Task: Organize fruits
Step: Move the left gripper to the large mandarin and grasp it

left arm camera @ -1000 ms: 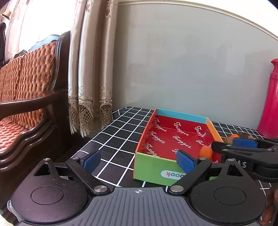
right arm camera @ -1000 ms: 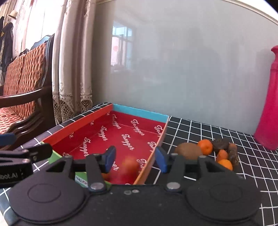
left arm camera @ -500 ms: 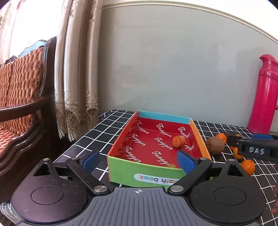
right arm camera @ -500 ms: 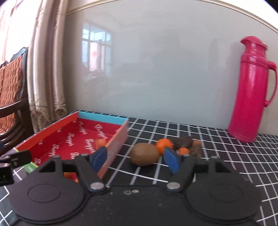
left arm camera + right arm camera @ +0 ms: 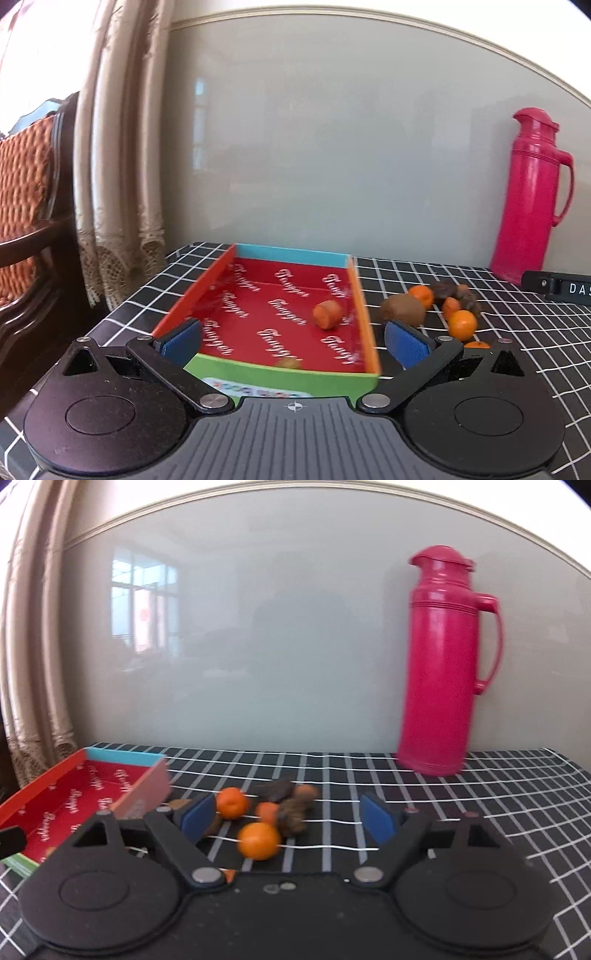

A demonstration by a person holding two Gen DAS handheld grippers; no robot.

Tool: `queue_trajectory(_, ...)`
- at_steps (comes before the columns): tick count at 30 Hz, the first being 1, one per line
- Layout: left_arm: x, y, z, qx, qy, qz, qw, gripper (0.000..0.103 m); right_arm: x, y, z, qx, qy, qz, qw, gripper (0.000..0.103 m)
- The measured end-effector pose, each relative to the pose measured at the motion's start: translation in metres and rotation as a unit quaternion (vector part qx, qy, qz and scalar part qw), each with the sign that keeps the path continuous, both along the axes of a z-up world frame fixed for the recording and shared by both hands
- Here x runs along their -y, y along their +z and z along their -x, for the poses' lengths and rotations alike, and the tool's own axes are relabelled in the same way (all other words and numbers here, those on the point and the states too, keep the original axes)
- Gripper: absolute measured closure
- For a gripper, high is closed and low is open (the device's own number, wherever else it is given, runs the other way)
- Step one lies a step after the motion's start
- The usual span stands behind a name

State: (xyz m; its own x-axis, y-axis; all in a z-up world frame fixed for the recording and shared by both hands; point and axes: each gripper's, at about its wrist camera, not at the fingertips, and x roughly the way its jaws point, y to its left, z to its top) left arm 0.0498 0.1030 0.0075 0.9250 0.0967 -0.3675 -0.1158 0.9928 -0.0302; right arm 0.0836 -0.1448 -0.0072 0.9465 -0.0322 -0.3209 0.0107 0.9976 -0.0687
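A shallow red-lined box (image 5: 258, 291) with green, orange and blue walls sits on the checked table. One orange fruit (image 5: 327, 314) and a small brown fruit (image 5: 289, 363) lie inside it. Right of the box lie a kiwi (image 5: 402, 310), small oranges (image 5: 462, 325) and dark brown fruits (image 5: 445, 288). My left gripper (image 5: 291, 341) is open and empty, in front of the box. My right gripper (image 5: 286, 818) is open and empty; an orange (image 5: 258, 840) lies between its fingers, with another orange (image 5: 231, 802) and the dark fruits (image 5: 291, 808) just beyond.
A tall pink thermos (image 5: 443, 664) stands at the back right by the wall. A curtain (image 5: 118, 166) and a wooden chair (image 5: 26, 206) are to the left, past the table's edge. The box also shows in the right wrist view (image 5: 55, 805).
My right gripper has let go of an orange into the box and swung right to the loose fruit pile. My left gripper's view has turned right, facing the box.
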Motion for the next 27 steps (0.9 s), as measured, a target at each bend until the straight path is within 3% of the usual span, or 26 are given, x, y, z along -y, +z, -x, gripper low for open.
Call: queue_trajectory(27, 0.099, -0.004, -0.015, -0.015, -0.097, -0.01, 0.9951, 0.0, 0.089, 0.003, 0.028, 0.006, -0.075, -0.004, 0.997, 0.018)
